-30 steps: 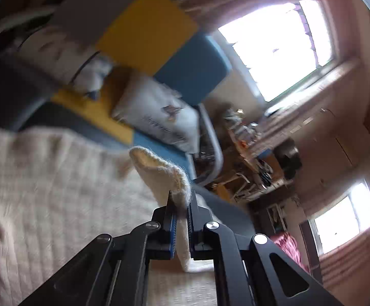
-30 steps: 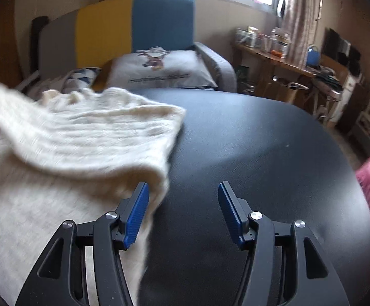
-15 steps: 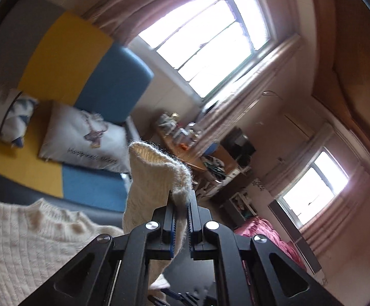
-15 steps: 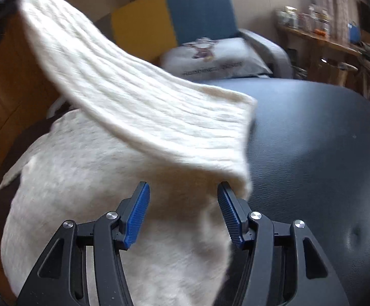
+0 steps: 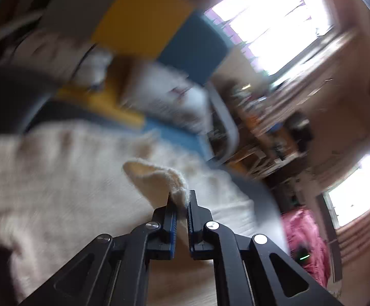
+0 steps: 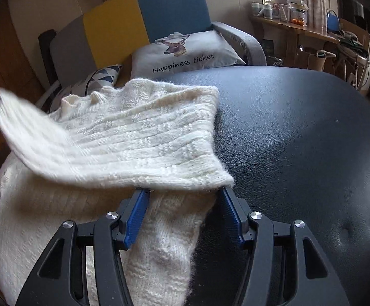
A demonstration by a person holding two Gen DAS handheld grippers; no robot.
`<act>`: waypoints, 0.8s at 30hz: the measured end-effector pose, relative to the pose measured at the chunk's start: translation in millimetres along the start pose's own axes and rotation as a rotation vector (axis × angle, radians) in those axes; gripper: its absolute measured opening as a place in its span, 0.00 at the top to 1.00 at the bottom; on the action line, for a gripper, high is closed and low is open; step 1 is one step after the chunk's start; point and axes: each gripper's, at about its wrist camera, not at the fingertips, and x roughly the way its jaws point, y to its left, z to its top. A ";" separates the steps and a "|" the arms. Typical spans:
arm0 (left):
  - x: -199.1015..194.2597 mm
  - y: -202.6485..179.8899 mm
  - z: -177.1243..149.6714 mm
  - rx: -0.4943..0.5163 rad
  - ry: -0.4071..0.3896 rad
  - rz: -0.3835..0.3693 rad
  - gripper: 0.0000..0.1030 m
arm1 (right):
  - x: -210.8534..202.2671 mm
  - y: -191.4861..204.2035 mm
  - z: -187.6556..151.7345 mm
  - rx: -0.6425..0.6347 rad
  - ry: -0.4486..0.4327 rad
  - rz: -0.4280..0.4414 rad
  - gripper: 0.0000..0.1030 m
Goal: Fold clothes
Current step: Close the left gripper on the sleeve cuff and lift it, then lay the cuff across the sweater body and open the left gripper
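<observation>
A: Left gripper [image 5: 181, 199] state?

B: Clamped tight on a fold of the cream cable-knit sweater [image 5: 156, 176], lower centre of the left wrist view. Blue pads [image 5: 172, 219] nearly touching, knit bunched between and poking out above the tips. Frame heavily motion-blurred.

A: Right gripper [image 6: 185, 193]?

B: Roughly half open, lower centre of the right wrist view. Blue-padded fingers [image 6: 136, 214] apart, tips tucked under the edge of a lifted sweater panel. Pads not pressing anything. More knit lying flat between and below the fingers.

A: Sweater location?

B: Spread over the left half of the right wrist view [image 6: 134, 137], on the black padded leather surface [image 6: 299, 140]. One section raised, running from mid-left of the frame to just over the right gripper tips. Far end at mid-left blurred. Right half of the black surface bare.

A: Background?

B: Upper centre of the right view: sofa back in grey, yellow and blue panels [image 6: 144, 23], grey cushion with deer print and "Happiness ticket" lettering [image 6: 185, 53], patterned triangle cushion [image 6: 100, 76] to its left. Upper right: cluttered wooden desk [image 6: 294, 25]. Left view: bright windows [image 5: 269, 20] upper right, pink fabric [image 5: 302, 239] lower right, details smeared.
</observation>
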 end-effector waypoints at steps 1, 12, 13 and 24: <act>5.1 14.9 -11.1 -0.011 0.029 0.025 0.95 | 0.1 -0.3 -1.1 -0.004 0.008 -0.003 0.43; 14.2 82.7 -40.9 -0.242 0.119 -0.120 0.85 | -29.1 8.8 -4.1 -0.078 0.026 -0.001 0.42; 15.5 83.4 -38.4 -0.252 0.123 -0.133 0.85 | -33.6 10.8 -4.9 -0.087 0.019 -0.005 0.42; -1.6 45.2 -21.5 -0.063 -0.033 -0.077 0.93 | -40.3 41.8 -0.7 -0.156 -0.023 -0.019 0.42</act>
